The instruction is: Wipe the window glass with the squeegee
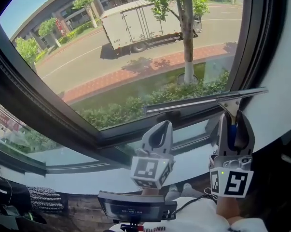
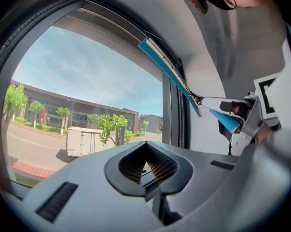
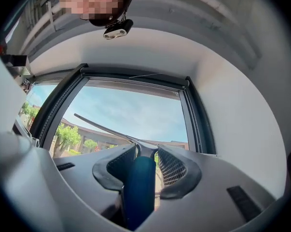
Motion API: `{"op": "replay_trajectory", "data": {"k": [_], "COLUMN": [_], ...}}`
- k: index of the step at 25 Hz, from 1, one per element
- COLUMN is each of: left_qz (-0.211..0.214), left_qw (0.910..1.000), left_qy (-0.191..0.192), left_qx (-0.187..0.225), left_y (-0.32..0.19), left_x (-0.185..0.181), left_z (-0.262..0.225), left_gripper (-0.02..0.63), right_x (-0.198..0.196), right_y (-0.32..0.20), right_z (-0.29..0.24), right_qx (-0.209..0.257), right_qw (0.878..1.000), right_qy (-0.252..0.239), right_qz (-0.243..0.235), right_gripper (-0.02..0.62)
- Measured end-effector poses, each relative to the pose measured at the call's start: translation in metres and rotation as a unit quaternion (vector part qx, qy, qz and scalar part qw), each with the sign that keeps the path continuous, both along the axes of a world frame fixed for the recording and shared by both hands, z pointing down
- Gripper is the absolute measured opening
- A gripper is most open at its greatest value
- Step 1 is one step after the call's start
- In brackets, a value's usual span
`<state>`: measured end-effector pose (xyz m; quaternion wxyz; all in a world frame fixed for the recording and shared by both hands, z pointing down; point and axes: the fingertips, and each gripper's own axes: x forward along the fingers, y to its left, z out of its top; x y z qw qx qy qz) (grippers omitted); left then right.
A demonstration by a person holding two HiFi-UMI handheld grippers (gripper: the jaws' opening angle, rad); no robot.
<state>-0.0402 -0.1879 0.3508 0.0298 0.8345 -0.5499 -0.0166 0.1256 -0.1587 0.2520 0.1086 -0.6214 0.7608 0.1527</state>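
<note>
My right hand-held gripper (image 3: 147,161) is pinched on the blue handle (image 3: 138,192) of the squeegee (image 1: 203,100). My left hand-held gripper (image 1: 163,127) hangs just beside it, pressed together on nothing. The squeegee looks light and stiff. Its long thin blade (image 2: 167,69) stands far out from the grip, so I expect it to twist in the jaws if I press unevenly. The round handle may be slippery, and low on it, as now, seems the best hold. The blade lies across the lower right of the window glass (image 1: 126,57), near the dark frame (image 1: 53,124); I cannot tell whether its edge touches the pane. The glass is smooth, hard and breakable, with a white sill (image 1: 87,178) below and a white wall (image 1: 285,81) close on the right.
</note>
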Motion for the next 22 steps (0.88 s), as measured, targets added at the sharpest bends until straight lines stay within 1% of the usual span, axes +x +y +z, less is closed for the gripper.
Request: {"op": "replay_trajectory", "data": {"k": [3,7,10,15,22], "left_qz": [0.0,-0.011,-0.028,-0.064,-0.086], "left_qw": [1.0,0.9998,0.9992,0.9976,0.9956], "left_qy": [0.003,0.0,-0.004,-0.004,-0.006], "left_qx": [-0.001,0.014,0.027,0.026,0.036], "left_y": [-0.009,-0.011,-0.008,-0.011,-0.02], "left_x": [-0.004,-0.011,-0.023,-0.047,-0.06], "left_z": [-0.008,-0.02,-0.025,-0.024,-0.032], "left_gripper": [0.0,0.0,0.0,0.0,0.0], "right_x": [-0.002,-0.009,-0.018,-0.04,-0.045], "right_y": [-0.007,-0.01,-0.016,-0.03,-0.052], "right_z": [-0.008,-0.019,-0.023,-0.029,-0.058], "right_qx": [-0.003,0.012,0.026,0.034,0.065], "right_qw": [1.0,1.0,0.999,0.998,0.995], "right_qy": [0.007,0.013,0.014,0.024,0.026], "right_qz": [0.0,-0.006,-0.019,-0.049,-0.066], "right_gripper": [0.149,0.149,0.149,0.149,0.149]}}
